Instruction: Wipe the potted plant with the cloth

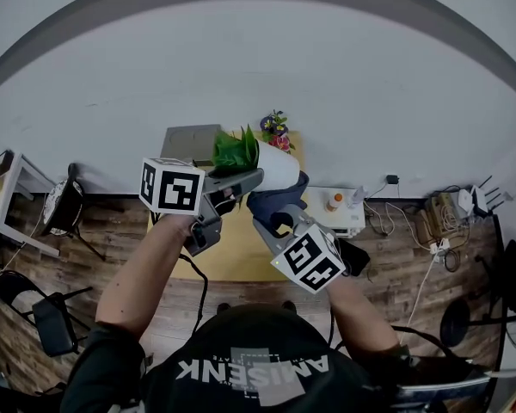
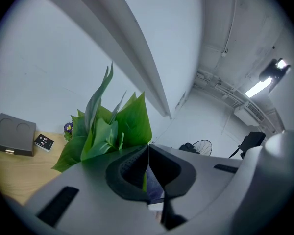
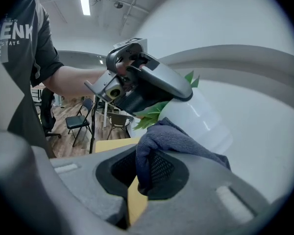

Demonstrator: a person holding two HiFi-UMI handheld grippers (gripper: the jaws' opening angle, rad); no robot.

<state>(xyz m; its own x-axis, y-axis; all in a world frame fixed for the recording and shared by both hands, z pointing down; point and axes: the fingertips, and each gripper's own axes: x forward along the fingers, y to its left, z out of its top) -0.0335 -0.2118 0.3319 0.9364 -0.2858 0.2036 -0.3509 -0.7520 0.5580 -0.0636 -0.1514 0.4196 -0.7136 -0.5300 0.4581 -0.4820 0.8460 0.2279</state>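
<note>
The potted plant is lifted off the table and tipped on its side: a white pot with broad green leaves. My left gripper is shut on the pot at its rim; in the left gripper view the leaves spread just past the closed jaws. My right gripper sits below the pot, shut on a dark blue cloth. In the right gripper view the cloth bunches out of the jaws and lies against the white pot.
Below is a light wooden table with a grey box and a small purple flower pot at its far edge. A white side table with an orange bottle stands to the right. Chairs stand at the left.
</note>
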